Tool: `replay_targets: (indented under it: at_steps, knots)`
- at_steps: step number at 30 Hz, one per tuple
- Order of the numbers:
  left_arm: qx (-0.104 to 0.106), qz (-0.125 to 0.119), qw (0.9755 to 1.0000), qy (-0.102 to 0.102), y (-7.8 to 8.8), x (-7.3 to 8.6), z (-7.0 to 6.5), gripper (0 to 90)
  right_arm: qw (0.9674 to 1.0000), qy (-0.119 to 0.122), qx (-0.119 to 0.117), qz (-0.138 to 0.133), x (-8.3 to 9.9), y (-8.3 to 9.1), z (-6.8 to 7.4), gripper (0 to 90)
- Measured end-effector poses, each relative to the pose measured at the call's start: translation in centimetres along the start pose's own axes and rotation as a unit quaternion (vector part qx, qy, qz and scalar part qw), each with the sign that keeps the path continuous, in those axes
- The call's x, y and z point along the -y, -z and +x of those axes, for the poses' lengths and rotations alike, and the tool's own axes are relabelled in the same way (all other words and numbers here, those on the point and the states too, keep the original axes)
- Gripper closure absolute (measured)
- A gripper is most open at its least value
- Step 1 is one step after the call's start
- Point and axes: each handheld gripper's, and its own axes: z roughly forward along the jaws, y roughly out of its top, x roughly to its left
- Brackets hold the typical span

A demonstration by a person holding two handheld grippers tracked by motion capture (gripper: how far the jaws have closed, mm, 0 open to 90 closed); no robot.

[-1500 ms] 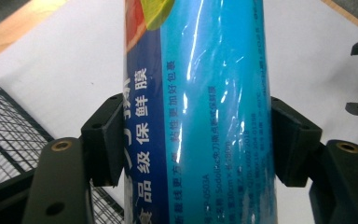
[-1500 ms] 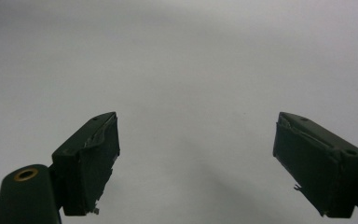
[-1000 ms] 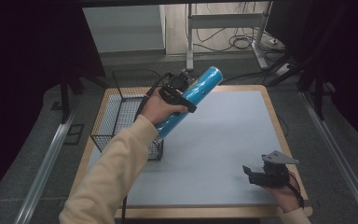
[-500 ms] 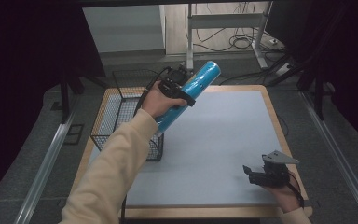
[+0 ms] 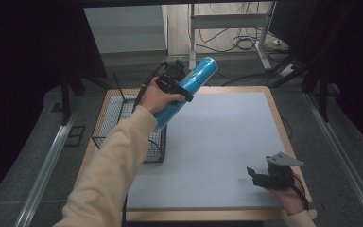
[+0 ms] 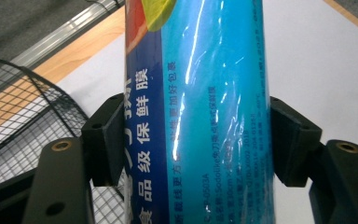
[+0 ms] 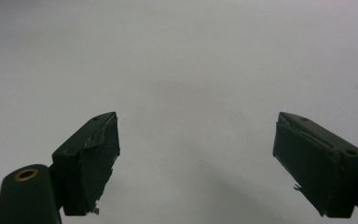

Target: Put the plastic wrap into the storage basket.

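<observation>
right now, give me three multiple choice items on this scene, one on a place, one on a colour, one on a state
1. Where is the wire basket?
A. at the table's left edge
B. at the table's right edge
C. on the floor

2. What colour is the roll?
A. red
B. blue
C. white

3. How is the right tool?
A. shut on the roll
B. shut on nothing
C. open

Key: 1 A, the high view shows it at the left of the table. 2 B, its wrapper is bright blue between the pads of the left tool. 3 C, the right gripper view shows its jaws wide apart over bare table.
</observation>
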Motion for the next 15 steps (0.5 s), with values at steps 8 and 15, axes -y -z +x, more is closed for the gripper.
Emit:
replay_targets:
  at_steps: [8, 15]
  knots:
    - [-0.011, 0.002, 0.9999, 0.012, 0.3, 0.6, 1.6, 31.8, 1.0, -0.001, 0.001, 0.001, 0.0, -0.1, -0.1, 14.8]
    - [-0.022, 0.008, 0.9995, 0.023, 0.1, 1.3, 2.8, 31.8, 1.0, 0.001, 0.004, 0.002, 0.0, -0.1, 0.0, 14.8]
